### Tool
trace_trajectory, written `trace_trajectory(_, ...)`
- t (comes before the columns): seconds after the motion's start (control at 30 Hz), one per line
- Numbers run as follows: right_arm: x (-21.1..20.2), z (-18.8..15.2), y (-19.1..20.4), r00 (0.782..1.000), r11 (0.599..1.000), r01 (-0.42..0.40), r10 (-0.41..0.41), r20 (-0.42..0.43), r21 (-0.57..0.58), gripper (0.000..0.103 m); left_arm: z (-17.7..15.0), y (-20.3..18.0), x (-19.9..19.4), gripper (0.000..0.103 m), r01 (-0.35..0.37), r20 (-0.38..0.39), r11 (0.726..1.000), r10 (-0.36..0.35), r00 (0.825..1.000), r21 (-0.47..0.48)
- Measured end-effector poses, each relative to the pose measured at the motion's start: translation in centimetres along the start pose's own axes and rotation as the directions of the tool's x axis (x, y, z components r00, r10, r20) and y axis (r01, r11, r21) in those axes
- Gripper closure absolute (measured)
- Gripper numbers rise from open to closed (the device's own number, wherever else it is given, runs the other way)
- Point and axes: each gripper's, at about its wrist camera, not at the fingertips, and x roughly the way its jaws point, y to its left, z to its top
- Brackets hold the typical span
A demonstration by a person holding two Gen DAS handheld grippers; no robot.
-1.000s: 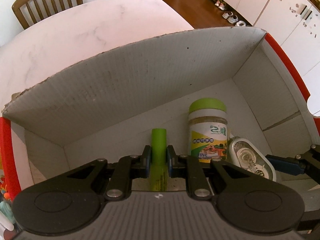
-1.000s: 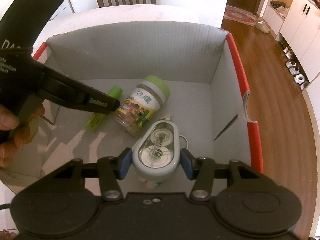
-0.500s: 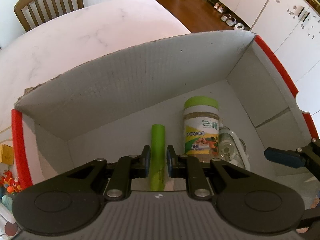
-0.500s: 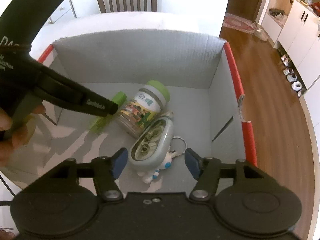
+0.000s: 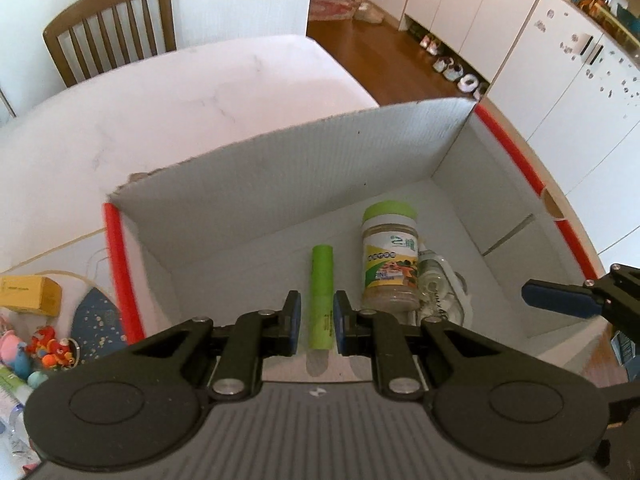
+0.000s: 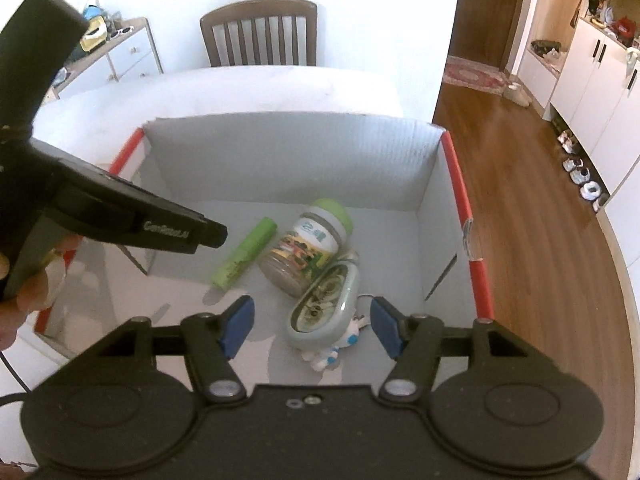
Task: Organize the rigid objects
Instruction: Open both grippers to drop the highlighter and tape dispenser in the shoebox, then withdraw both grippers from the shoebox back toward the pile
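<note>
Left wrist view: left gripper hangs above the white cardboard box with red-taped edges. Its jaws stand at their narrowest with nothing clamped; the slim green cylindrical tube seen in the gap lies below on the box floor. This view alone shows the clutter on the table left of the box: a yellow carton, a dark blue speckled pouch and small colourful toy figures. One blue pad of the right gripper pokes in at the right edge.

Right wrist view: right gripper has its fingers well apart and holds nothing; its jaws have just been opening. Below the gap, on the box floor, the grey oval tape dispenser with a clear window is tipped on edge and leans against the green-lidded plastic jar with a printed label. Only this view shows the small white and blue toy figure at the dispenser's near end, and a hand gripping the left tool.

Tube lies flat, long axis running from near side to far wall, roughly parallel to the jar just beside it. Jar lies on its side, lid towards the far wall.
</note>
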Motion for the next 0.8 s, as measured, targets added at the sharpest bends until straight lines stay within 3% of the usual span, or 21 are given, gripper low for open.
trace_trajectory(0.43,-3.7,-0.4,1.6,0.993,0.996,-0.029,0.020,0.113,0.079,0.038,-2.8,2.2,-6.7,0.087,0.016,0.158,0.998,-0.024,0.987,0.053)
trace_trajectory(0.57,-4.6,-0.4,2.7,0.987,0.995,-0.047,0.031,0.157,0.094,0.030,-3.9,3.7,-8.4,0.087,0.024,0.191,0.999,-0.033,0.981,0.046)
trace_trajectory(0.8,-5.9,-0.8,6.2,0.976,0.995,-0.057,0.039,0.212,0.081,0.026,-6.3,6.7,-11.7,0.087,0.051,0.238,0.997,-0.062,0.969,0.051)
